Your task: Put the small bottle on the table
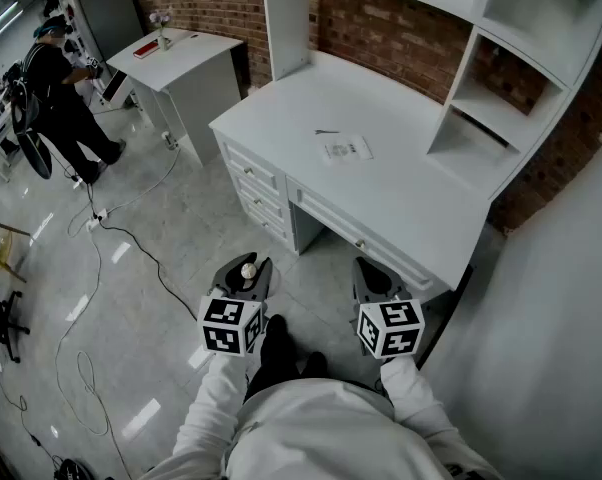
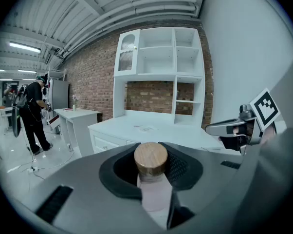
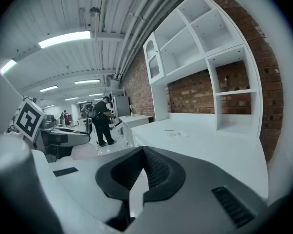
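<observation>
Left gripper (image 1: 248, 271): fingers (image 2: 181, 168) clamp the bottle (image 2: 151, 159), wooden cap up, above the floor (image 1: 151, 298) short of the counter (image 1: 401, 198). Right gripper (image 3: 143, 155): fingers closed, empty. Printed sheet (image 1: 347, 149) on counter, text too small to read.

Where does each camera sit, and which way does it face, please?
Head view: on the person's head, looking steeply down at the white desk; sleeves, left tongs and right tongs show.
Left gripper view: on the left tongs, facing the desk; its jaws clamp the small bottle.
Right gripper view: on the right tongs, facing the desk; its jaws stand empty.
All three share the desk.
</observation>
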`<action>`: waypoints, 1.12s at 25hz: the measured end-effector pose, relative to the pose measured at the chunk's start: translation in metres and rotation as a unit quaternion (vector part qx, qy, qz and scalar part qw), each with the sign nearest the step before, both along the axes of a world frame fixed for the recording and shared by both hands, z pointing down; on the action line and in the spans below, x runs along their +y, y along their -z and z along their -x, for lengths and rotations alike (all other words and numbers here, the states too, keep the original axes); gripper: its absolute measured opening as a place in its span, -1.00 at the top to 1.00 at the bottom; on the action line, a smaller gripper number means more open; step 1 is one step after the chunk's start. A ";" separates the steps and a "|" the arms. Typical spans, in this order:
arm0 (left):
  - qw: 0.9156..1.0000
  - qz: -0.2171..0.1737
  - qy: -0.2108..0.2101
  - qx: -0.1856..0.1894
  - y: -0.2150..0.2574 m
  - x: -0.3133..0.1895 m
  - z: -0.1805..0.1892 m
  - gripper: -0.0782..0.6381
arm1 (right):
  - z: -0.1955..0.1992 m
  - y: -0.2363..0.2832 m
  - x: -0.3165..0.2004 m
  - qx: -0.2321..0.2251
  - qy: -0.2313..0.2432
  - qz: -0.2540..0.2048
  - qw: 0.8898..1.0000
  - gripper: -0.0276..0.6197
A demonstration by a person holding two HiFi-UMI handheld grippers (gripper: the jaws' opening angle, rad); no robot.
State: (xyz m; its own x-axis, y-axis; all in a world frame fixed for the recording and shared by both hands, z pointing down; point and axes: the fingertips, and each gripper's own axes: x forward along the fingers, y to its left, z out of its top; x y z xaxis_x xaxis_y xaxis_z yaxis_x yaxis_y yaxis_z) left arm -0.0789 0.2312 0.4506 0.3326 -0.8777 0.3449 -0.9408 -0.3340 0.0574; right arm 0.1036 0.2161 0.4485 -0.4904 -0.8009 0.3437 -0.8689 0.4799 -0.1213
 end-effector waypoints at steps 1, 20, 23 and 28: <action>1.000 0.000 0.000 0.000 0.000 -0.001 0.000 0.45 | 0.000 0.000 -0.001 0.000 0.000 0.000 1.000 0.83; 1.000 0.008 0.015 0.005 -0.006 -0.038 0.014 0.45 | -0.004 0.004 -0.037 -0.030 -0.016 -0.002 0.999 0.83; 1.000 0.007 0.012 0.005 -0.007 -0.059 0.016 0.45 | -0.002 0.003 -0.053 -0.028 -0.019 -0.002 0.999 0.83; 1.000 0.008 0.003 0.007 -0.009 -0.102 0.015 0.45 | -0.003 0.001 -0.088 -0.023 -0.028 0.003 0.999 0.83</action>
